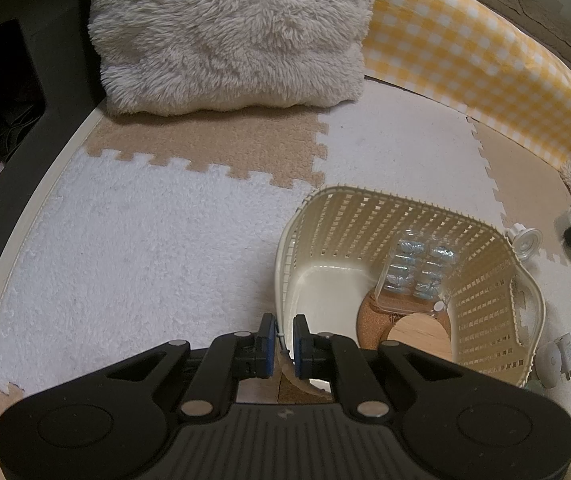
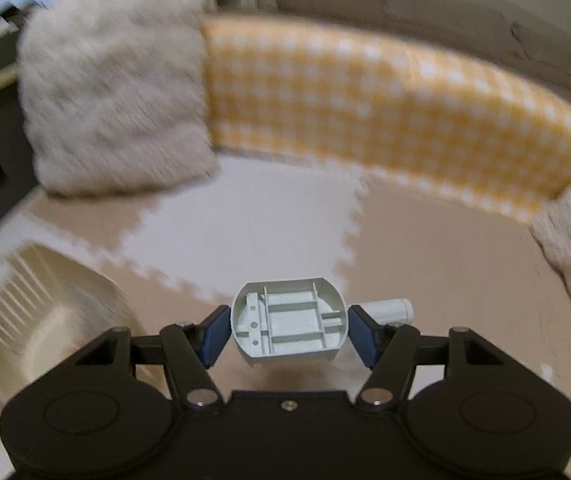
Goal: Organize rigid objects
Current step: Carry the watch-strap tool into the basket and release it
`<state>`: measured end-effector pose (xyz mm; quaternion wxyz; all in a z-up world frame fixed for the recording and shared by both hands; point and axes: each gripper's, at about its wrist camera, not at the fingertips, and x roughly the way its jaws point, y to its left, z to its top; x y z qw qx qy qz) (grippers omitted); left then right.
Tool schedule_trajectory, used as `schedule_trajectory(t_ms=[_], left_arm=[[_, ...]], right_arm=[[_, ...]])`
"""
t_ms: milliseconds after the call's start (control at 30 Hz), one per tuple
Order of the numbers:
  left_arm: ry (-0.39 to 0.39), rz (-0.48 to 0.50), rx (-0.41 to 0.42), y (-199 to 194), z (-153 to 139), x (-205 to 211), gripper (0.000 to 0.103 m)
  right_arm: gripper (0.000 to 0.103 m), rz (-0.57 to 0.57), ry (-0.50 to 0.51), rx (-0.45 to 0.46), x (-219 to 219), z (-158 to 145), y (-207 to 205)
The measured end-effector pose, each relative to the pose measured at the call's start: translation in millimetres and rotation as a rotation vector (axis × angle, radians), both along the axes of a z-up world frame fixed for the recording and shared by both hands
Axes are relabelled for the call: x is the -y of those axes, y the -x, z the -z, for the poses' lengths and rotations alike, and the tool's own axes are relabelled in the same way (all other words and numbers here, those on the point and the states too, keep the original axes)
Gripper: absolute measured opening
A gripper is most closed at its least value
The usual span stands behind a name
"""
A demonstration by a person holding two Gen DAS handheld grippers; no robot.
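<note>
My left tongs (image 1: pixel 284 344) are pinched nearly closed on the near rim of the cream basket (image 1: pixel 497 280), with only a thin gap between the blue pads and the rim caught in it, so I judge I am steadying the basket from this side. Ahead of those tongs and to their right, the basket already holds a clear blister pack (image 1: pixel 413 276) leaning against the far wall, a cork coaster (image 1: pixel 373 316) under it and a round wooden disc (image 1: pixel 417 330) on the bottom. So a fair part of the sorting looks done.

My right tongs (image 2: pixel 288 330) are spread wide and closed on a grey plastic piece (image 2: pixel 287 320) with ribs inside and a white tube sticking out to its right; both blue pads press its sides and it hangs above the floor mat (image 2: pixel 445 280). The basket shows as a blur low and to the left of these tongs, well apart, so this piece has not gone in yet.

Still left outside, to the right of my left tongs: a small white cap (image 1: pixel 525 240) just beyond the basket's far right corner, and a white plug adapter (image 1: pixel 553 362) beside its near right wall. A dark thing further right is too blurred to name.
</note>
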<state>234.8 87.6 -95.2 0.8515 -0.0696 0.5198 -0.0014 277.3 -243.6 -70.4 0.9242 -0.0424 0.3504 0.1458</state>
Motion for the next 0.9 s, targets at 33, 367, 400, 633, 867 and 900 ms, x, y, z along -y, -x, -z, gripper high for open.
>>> schedule_trajectory(t_ms=[33,367,400,633,867,900], left_arm=[[0.000,0.000,0.000,0,0,0,0.009],[0.004,-0.002,-0.001,-1,-1,0,0.009],[0.005,-0.002,-0.001,-1,-1,0,0.009],[0.013,-0.006,-0.002,-1,-1,-1,0.009],[0.013,-0.005,-0.001,0,0,-2,0.009],[0.015,-0.006,-0.001,0,0,-2,0.009]], right_arm=[[0.064,-0.019,-0.015,0.011,-7,-6,3],[0.064,-0.284,-0.087,0.001,-93,-23,42],[0.064,-0.291,-0.086,-0.013,-100,-19,45],[0.064,-0.318,-0.057,-0.113,-142,10,56],[0.064,-0.273,-0.090,-0.172,-164,32,51],[0.064,-0.275,-0.092,-0.174,-166,34,50]])
